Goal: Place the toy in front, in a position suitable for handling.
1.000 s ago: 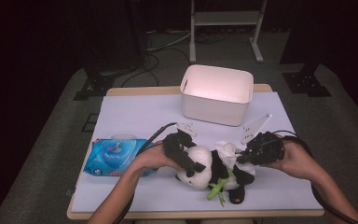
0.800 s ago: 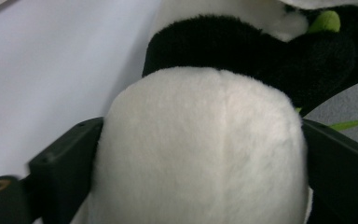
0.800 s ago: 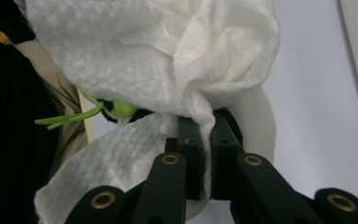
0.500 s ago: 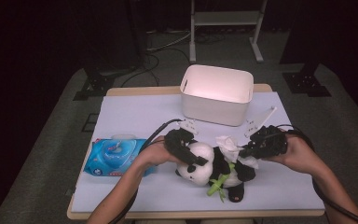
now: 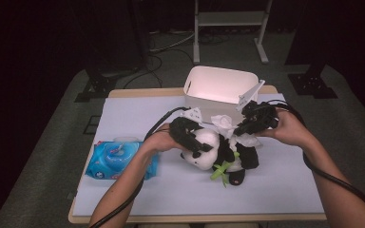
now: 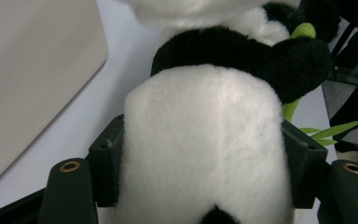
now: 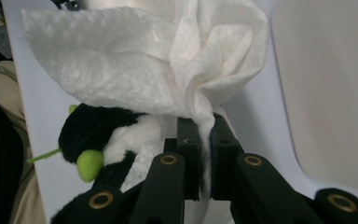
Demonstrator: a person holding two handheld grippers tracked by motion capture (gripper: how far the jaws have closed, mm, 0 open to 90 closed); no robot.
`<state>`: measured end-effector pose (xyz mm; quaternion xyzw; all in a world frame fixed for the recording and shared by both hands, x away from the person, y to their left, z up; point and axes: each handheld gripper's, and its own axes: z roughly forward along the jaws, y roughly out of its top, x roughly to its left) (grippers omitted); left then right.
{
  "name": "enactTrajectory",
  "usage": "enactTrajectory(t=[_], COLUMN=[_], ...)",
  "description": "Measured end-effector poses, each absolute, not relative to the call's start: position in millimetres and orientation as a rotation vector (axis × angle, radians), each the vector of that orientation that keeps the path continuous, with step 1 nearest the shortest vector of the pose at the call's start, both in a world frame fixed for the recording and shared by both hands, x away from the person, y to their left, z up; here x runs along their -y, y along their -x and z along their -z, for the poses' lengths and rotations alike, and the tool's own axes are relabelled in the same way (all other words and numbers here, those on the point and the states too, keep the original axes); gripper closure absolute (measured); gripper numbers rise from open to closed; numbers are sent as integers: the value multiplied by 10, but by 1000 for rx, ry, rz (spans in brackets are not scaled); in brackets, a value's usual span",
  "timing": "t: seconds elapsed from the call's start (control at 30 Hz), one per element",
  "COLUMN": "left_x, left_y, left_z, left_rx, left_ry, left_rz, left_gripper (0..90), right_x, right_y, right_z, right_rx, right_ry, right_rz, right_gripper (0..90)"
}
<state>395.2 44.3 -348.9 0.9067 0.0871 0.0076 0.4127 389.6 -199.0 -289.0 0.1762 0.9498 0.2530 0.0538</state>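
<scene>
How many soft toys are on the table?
1: a plush panda lying mid-table in front of the white bin; its head is clamped in the left gripper. The bin's inside isn't fully visible.

no readable text or labels anywhere

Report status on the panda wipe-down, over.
Left tool clamped on plush panda's head. Right tool pinching white wipe above panda. Nothing in the way.

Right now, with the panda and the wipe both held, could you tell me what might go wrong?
The left hand-held gripper clamps the plush panda on soft fur, so it might slip or twist. The right hand-held gripper pinches only a thin fold of the white wipe, which could tear or pull free while rubbing.
</scene>
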Motion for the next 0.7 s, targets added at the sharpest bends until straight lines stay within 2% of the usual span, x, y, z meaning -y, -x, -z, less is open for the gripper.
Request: enactTrajectory(t=[0.13, 0.3, 0.5, 0.7], left_x=[-502, -540, -626, -719], left_y=[-3924, -3843, -3758, -3734], left_z=[3591, 3628, 3562, 3492], left_rx=[-267, -307, -339, -362], left_ry=[-2265, -2274, -2262, -2265], left_rz=[13, 38, 78, 80], left_gripper=[273, 146, 92, 73], right_x=[1955, 1878, 1820, 1833], right_y=[-3927, -3833, -3683, -3543], right_z=[2998, 3069, 3071, 3090], right_rx=[-2914, -2923, -2929, -2925], right_ry=[-527, -504, -458, -431], right_rz=[-805, -806, -800, -808], right_gripper=[849, 852, 852, 852])
